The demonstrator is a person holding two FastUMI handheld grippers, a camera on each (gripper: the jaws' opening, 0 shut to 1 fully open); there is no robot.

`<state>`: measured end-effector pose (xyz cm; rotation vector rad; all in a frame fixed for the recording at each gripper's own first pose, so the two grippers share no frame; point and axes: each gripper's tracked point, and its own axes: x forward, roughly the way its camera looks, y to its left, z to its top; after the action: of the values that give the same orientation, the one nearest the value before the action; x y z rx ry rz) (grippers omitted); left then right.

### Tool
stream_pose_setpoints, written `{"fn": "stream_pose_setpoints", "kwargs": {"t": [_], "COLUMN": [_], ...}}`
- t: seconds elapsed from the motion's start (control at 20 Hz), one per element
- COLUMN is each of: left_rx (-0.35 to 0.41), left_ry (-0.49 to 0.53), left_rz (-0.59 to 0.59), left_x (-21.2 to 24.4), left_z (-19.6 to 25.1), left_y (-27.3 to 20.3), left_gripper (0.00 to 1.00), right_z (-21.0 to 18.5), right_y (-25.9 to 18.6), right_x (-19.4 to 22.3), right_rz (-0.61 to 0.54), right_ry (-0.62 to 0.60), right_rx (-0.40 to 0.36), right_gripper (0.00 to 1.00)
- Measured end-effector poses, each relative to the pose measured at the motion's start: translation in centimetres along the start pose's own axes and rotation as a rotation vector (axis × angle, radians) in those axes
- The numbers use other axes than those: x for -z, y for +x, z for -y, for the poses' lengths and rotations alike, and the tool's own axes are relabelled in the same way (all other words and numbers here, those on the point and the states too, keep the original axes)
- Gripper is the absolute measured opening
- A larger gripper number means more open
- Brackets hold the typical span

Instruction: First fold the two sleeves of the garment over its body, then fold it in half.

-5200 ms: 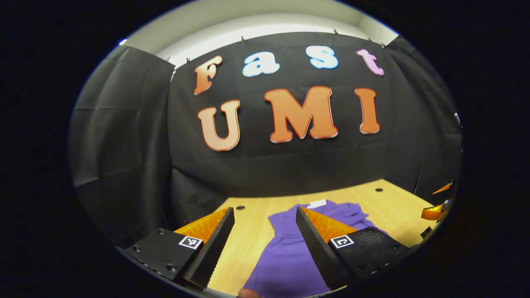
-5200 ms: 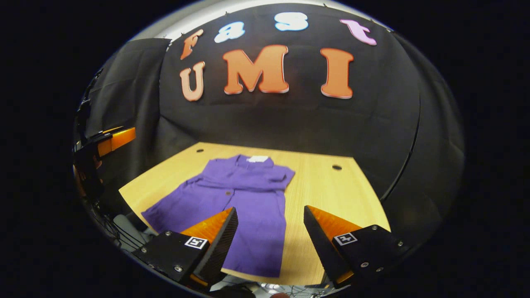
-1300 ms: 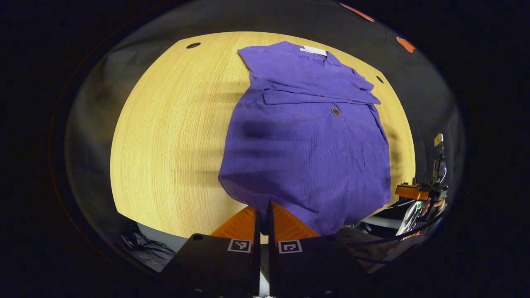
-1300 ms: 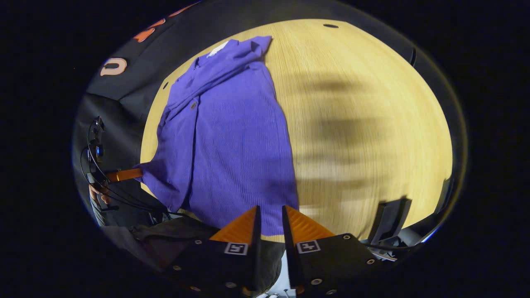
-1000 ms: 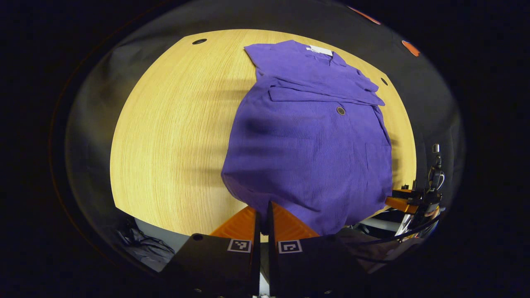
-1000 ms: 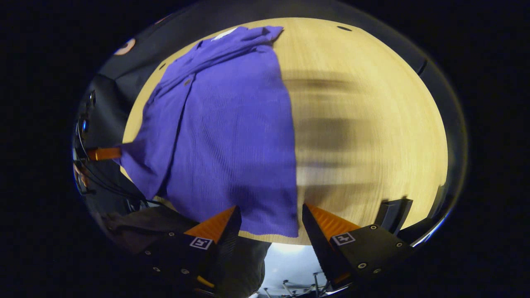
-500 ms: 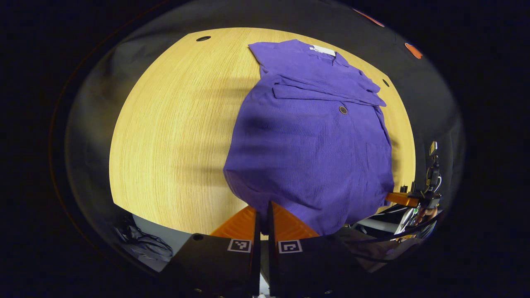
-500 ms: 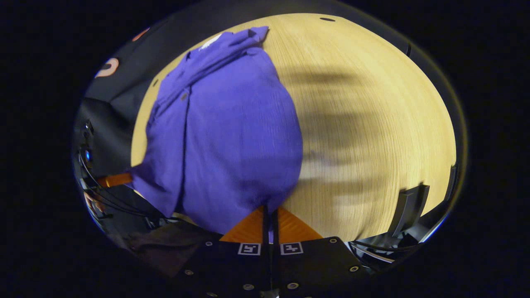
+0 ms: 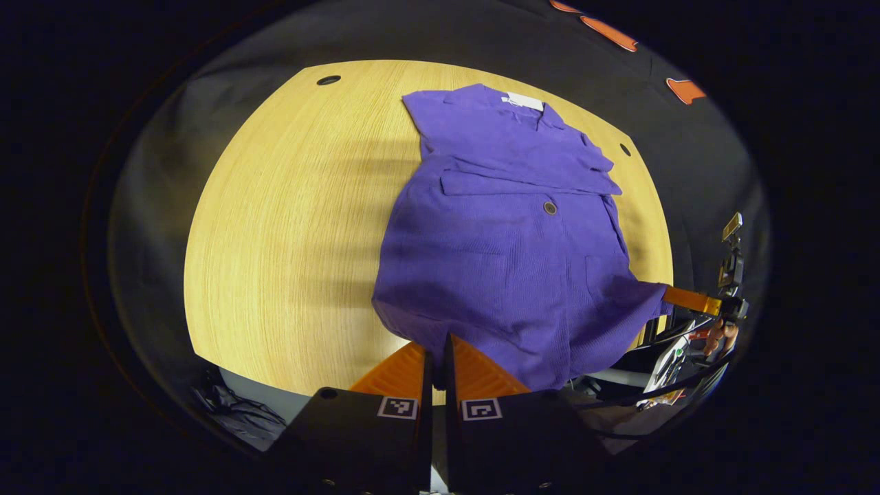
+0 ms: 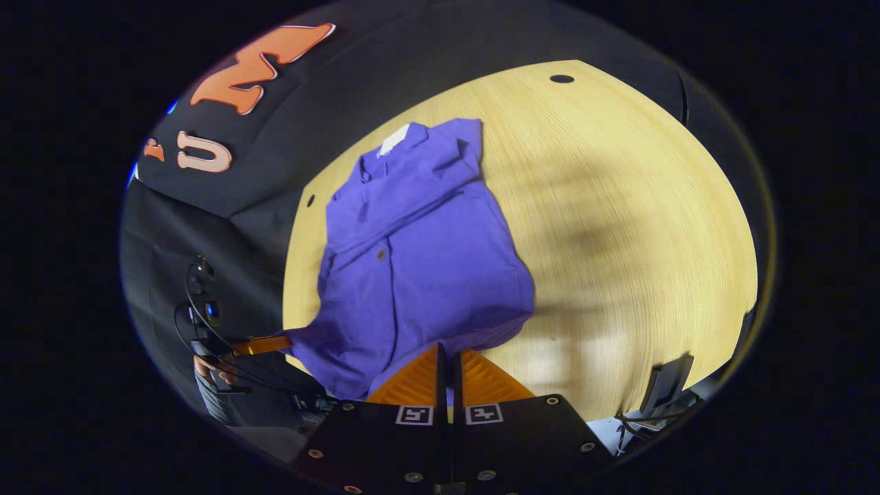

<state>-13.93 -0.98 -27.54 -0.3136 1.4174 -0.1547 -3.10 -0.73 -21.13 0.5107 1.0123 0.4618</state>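
Note:
A purple short-sleeved garment [image 9: 509, 227] lies on the wooden table [image 9: 289, 220], collar at the far end, both sleeves folded across its chest. Its near hem is lifted off the table. My left gripper [image 9: 435, 354] is shut on one bottom corner of the hem. My right gripper [image 10: 447, 357] is shut on the other bottom corner. In the left gripper view the right gripper [image 9: 677, 297] shows at the right edge, pinching the hem corner. In the right gripper view the garment [image 10: 412, 268] hangs toward the left gripper [image 10: 265, 344], held by a hand.
Small round holes [image 9: 328, 80] mark the table's far corners. Black cloth hangs behind the table. Cables and dark gear [image 10: 206, 309] lie below the near edge. A dark bracket [image 10: 663, 392] sits at the table's near right corner in the right gripper view.
The right gripper opened about a second ago, then shut on the hem corner. Both grippers have since risen with the hem, which now hangs stretched between them.

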Motion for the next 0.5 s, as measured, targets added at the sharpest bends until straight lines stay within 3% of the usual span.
{"fn": "stream_pose_setpoints", "kwargs": {"t": [0.5], "left_rx": [0.011], "left_ry": [0.123], "left_rz": [0.122], "left_x": [-13.1], "left_z": [1.9], "left_y": [-3.2], "left_gripper": [0.1], "right_z": [-4.1], "right_y": [-1.0], "right_x": [-12.3], "right_rz": [0.142], "right_ry": [-0.032], "right_rx": [-0.041], "right_gripper": [0.02]}}
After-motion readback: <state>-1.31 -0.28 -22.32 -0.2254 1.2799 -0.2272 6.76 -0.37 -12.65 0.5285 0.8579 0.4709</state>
